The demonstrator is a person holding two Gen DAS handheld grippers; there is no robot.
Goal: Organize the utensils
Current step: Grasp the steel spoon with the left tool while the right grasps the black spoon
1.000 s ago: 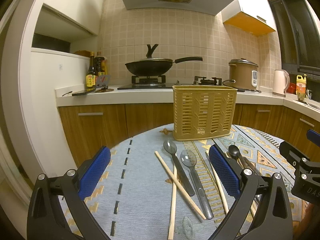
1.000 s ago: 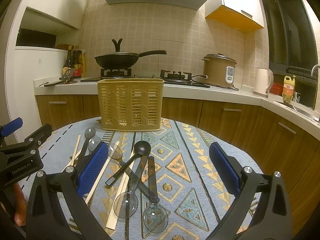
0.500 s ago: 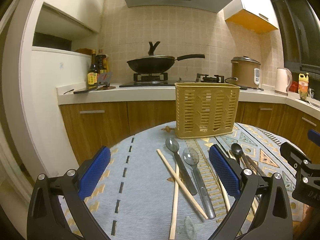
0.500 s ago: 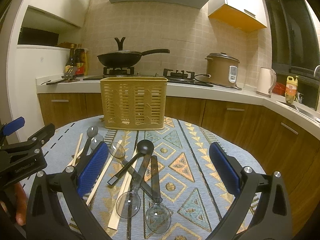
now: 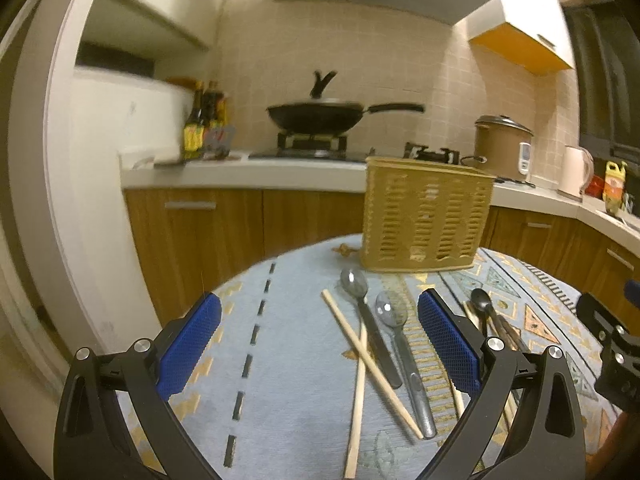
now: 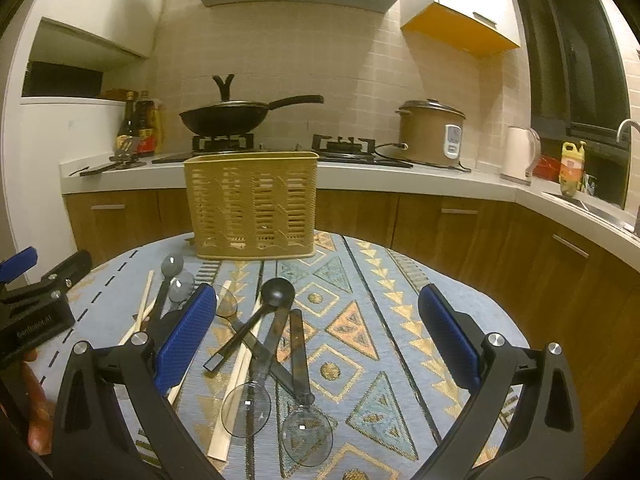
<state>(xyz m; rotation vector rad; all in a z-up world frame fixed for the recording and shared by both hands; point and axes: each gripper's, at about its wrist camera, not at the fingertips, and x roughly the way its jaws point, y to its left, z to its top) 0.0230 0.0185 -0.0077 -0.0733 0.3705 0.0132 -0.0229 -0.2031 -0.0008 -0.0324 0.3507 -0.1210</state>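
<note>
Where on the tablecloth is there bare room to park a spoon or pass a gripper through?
Two bare patches: the pale strip with the dashed line, left of the crossed chopsticks, and the patterned cloth right of the black spoon. It is crowded between them, in front of the yellow basket.

Basket (image 6: 252, 204) behind spoons (image 6: 276, 294); chopsticks (image 5: 370, 360) left of them.

Round surface (image 6: 460, 304) covered by patterned blue cloth (image 6: 352, 320). Tan slotted basket (image 6: 252, 208) stands upright at far edge. Left cluster: two crossed chopsticks (image 5: 364, 356), two metal spoons (image 5: 360, 300) alongside. Center cluster: black spoon (image 6: 276, 294), two clear-bowled dark-handled spoons (image 6: 246, 404) and flat wooden stick (image 6: 236, 380), all overlapping.
</note>
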